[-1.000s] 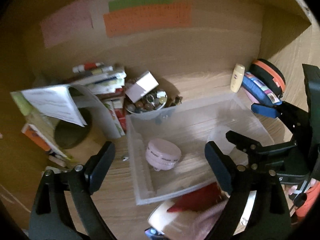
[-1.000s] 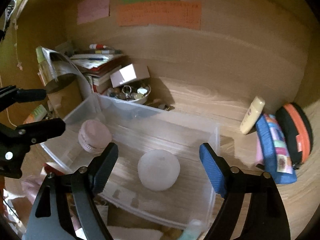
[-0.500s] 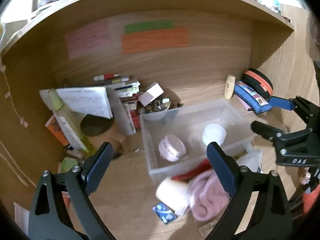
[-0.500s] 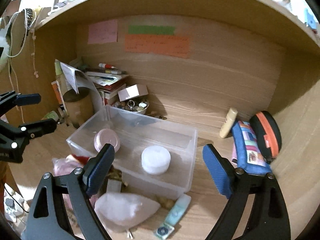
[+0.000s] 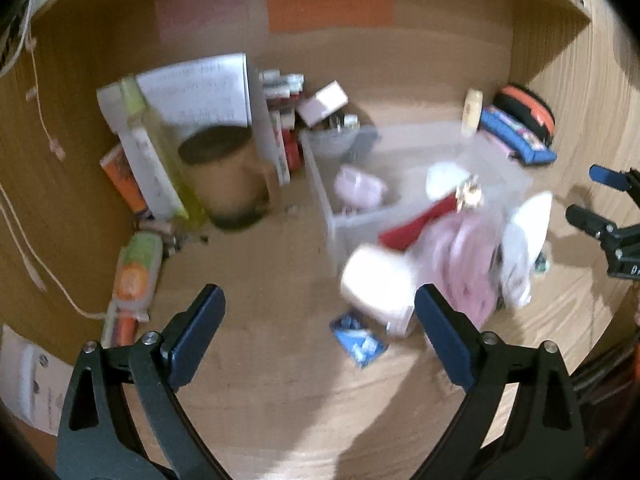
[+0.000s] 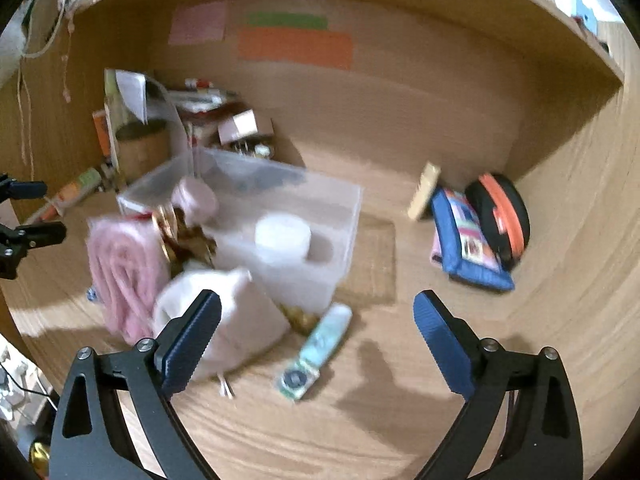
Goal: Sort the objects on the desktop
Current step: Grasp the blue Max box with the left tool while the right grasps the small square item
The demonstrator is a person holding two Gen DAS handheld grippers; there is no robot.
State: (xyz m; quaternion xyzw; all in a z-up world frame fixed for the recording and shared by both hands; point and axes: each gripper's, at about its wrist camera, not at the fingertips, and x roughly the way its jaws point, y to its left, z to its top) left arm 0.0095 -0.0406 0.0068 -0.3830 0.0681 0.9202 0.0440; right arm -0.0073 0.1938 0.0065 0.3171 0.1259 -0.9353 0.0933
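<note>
A clear plastic bin (image 5: 320, 176) (image 6: 344, 216) stands on the wooden desk. Inside lie a pink round case (image 5: 356, 188) (image 6: 196, 198) and a white round jar (image 6: 282, 236) (image 5: 442, 174). In front of it lie a pink rolled cloth (image 6: 124, 268) (image 5: 464, 264), a white pouch (image 6: 244, 324), a white cup (image 5: 376, 280), a blue packet (image 5: 358, 342) and a light green tube (image 6: 320, 348). My left gripper (image 5: 318, 332) is open and empty above bare desk. My right gripper (image 6: 316, 340) is open and empty, pulled back from the bin.
At the back left stand a brown cup (image 5: 228, 172), papers, books and a bowl of small items (image 6: 248, 148). A green-orange pack (image 5: 136, 272) lies left. A cream bottle (image 6: 424, 190), blue pencil case (image 6: 464, 240) and black-orange case (image 6: 500, 216) sit at right.
Both grippers have pulled back and away from the bin, both open throughout. The left view has swung left, so the clutter in front of the bin now shows.
</note>
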